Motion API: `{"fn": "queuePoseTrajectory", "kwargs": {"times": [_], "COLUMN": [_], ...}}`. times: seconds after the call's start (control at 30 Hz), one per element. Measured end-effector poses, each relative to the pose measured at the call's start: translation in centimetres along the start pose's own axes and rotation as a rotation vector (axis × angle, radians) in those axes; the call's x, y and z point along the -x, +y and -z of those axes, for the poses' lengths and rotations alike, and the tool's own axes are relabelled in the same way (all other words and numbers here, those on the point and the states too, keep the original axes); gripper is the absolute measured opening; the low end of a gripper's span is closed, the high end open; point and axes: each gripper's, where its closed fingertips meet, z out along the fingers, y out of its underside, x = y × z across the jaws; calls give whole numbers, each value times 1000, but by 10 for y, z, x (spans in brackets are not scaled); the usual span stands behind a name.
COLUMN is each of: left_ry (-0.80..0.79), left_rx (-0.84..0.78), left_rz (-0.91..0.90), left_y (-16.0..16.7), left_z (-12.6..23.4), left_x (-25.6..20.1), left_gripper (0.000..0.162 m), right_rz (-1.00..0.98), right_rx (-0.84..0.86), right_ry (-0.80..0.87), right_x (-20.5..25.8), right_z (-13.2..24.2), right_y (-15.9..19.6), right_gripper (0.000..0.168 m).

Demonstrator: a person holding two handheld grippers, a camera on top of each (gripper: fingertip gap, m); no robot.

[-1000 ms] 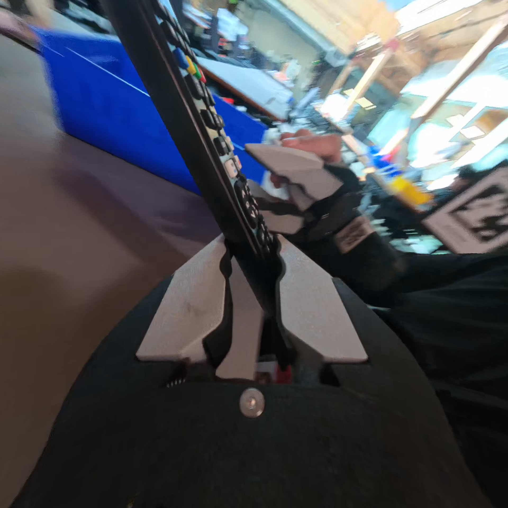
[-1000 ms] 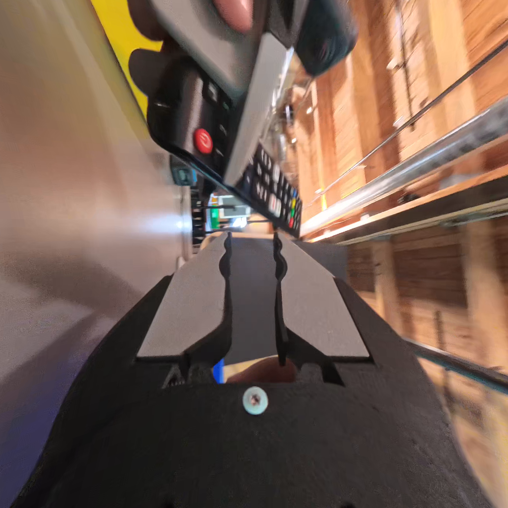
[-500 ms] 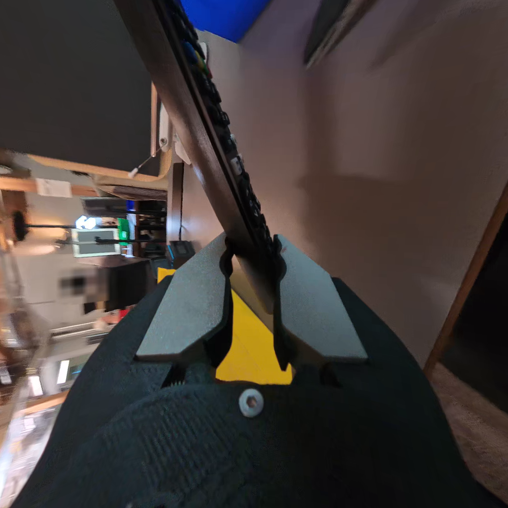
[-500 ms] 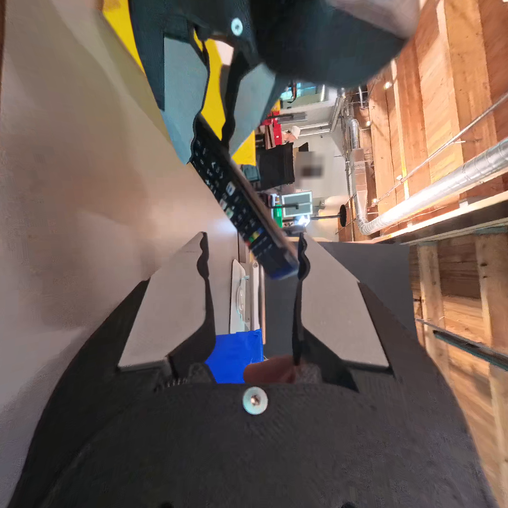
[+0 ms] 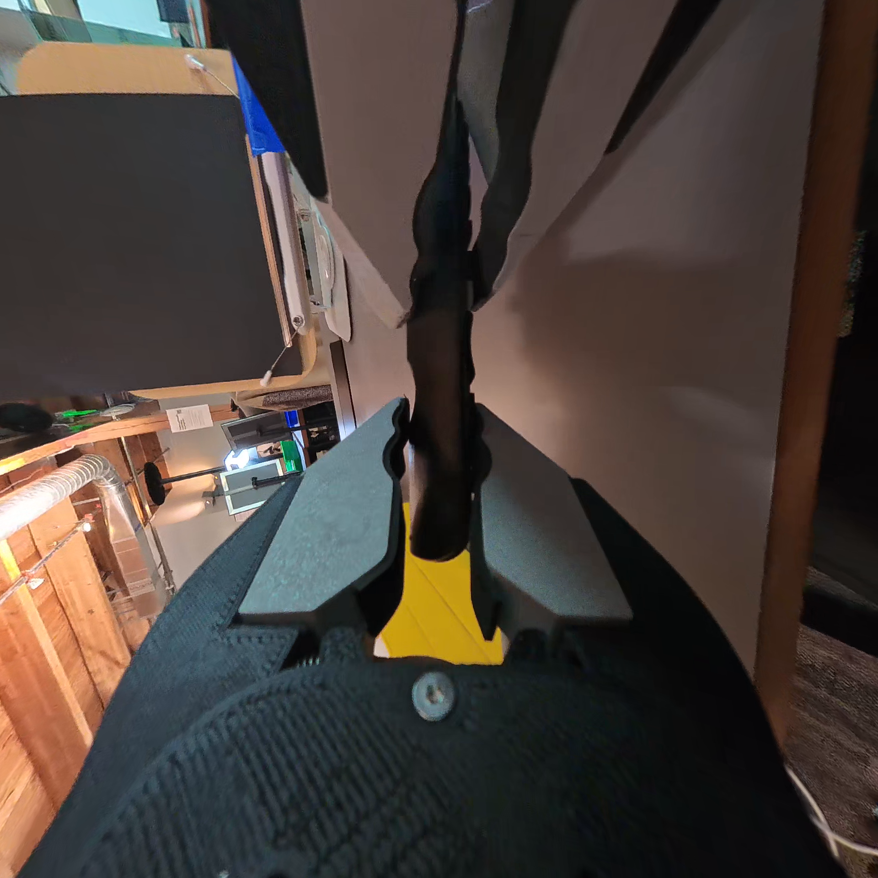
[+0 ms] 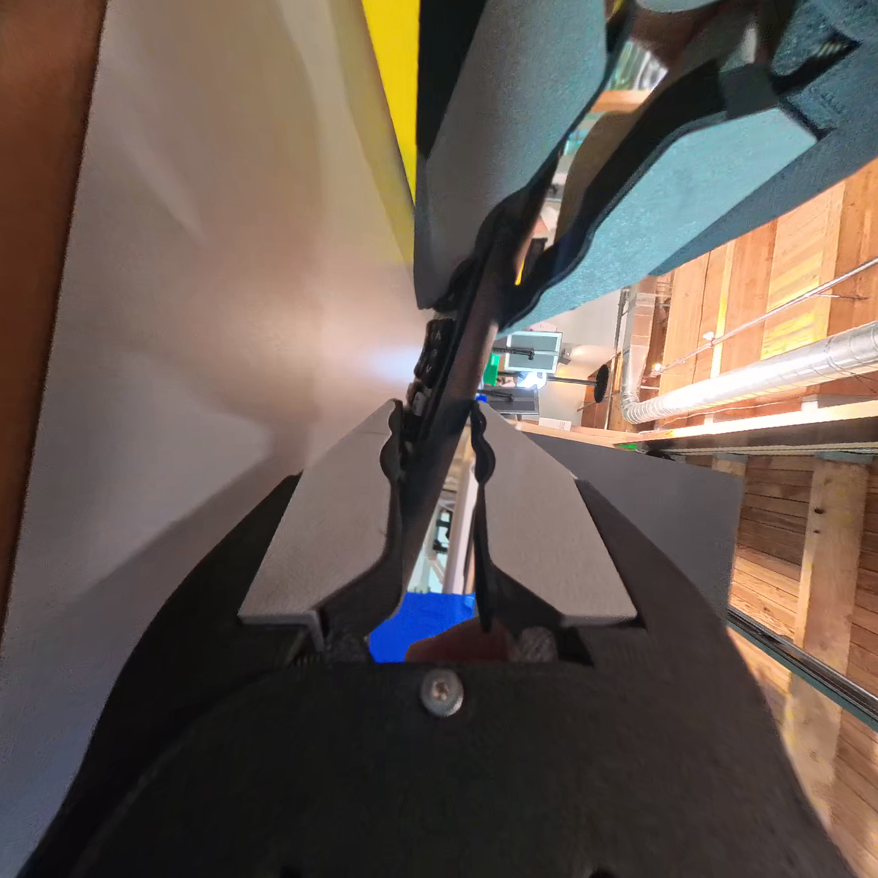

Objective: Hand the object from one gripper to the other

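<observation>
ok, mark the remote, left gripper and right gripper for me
remote control (image 5: 439, 361), left wrist view, on its dark edge between the two grippers.
left gripper (image 5: 439, 430), left wrist view, midway between its fingertips, shut on the remote.
right gripper (image 6: 434, 411), right wrist view, midway between its fingertips around the remote.

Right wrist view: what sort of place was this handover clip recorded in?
Probably a workshop or industrial lab space, not a home. The view is rolled sideways, yet it shows wooden plank walls, a silver ventilation duct and a light stand in the open room behind the remote.

Black remote (image 5: 439, 418), grey fingers (image 5: 332, 522), seemingly yellow backdrop (image 5: 437, 622)
</observation>
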Motion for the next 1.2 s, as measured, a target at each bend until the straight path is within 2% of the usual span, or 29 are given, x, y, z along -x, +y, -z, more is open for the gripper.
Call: {"fn": "queuePoseTrajectory", "kwargs": {"times": [0.2, 0.33, 0.4, 0.47, 0.77, 0.87, 0.97, 1.03, 1.13, 1.2], "left_ry": [68, 104, 110, 107, 126, 18, -65, -103, -124, -63], "left_rx": [-152, -210, -243, -241, -158, -231, -389, -423, -425, -459], "left_rz": [69, 53, 63, 83, 92, 227, 425, 524, 610, 677], "left_y": [-18, -30, -34, -35, -22, -22, -23, -12, 3, -1], "left_z": [16, 28, 30, 30, 17, 25, 50, 61, 67, 67], "left_x": [-3, -9, -9, -7, -13, 17, 54, 72, 82, 79], "left_gripper": [22, 22, 23, 22, 22, 28, 33, 36, 41, 43], "right_rz": [-113, -270, -379, -415, -304, -484, -693, -863, -1199, -1420], "right_rx": [-71, -112, -169, -184, 14, -29, -116, -180, -328, -490], "right_ry": [-18, -230, -311, -317, -262, -245, -243, -266, -320, -408], "right_x": [-2, 22, 23, 18, 22, 6, -10, -18, -40, -57], "right_z": [4, 10, 17, 18, -1, -3, -1, 2, 9, 21], "right_y": [-4, -7, -10, -8, 8, 9, 13, 15, 19, 15], "right_gripper": [29, 45, 33, 29, 23, 22, 22, 22, 22, 22]}}
